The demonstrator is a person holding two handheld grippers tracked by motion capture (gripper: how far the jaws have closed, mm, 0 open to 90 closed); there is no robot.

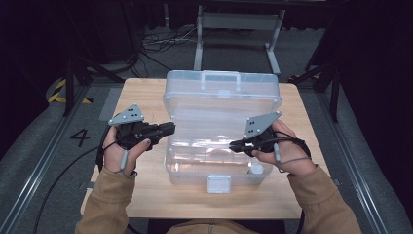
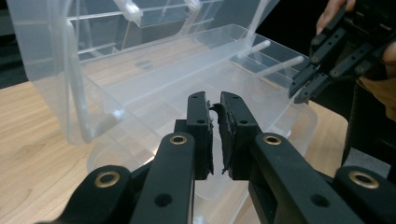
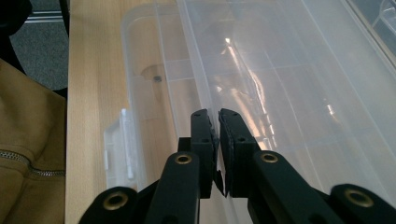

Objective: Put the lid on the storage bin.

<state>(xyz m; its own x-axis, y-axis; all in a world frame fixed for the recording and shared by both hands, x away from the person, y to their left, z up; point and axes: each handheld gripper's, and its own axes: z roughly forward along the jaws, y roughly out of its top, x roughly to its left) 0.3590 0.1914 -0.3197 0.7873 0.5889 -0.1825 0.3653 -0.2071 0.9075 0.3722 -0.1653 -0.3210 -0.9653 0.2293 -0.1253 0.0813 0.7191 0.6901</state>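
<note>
A: Item one?
B: One clear plastic storage box [image 1: 221, 146], rectangular with rounded corners, glossy, lid raised at 12 o'clock; it sits mid-surface on one pale wood-grain surface [image 1: 146, 92].
A: Fittings?
B: One white latch [image 1: 218, 184] at 6 o'clock on the front wall. The left gripper view adds two thin translucent ribs on the box's far wall.
A: Tools?
B: Two black tongs. Left tongs [image 1: 169, 128] at 9 o'clock by the box's left wall, closed on nothing. Right tongs [image 1: 233, 145] at 3 o'clock above the box's inside, likewise closed and empty.
</note>
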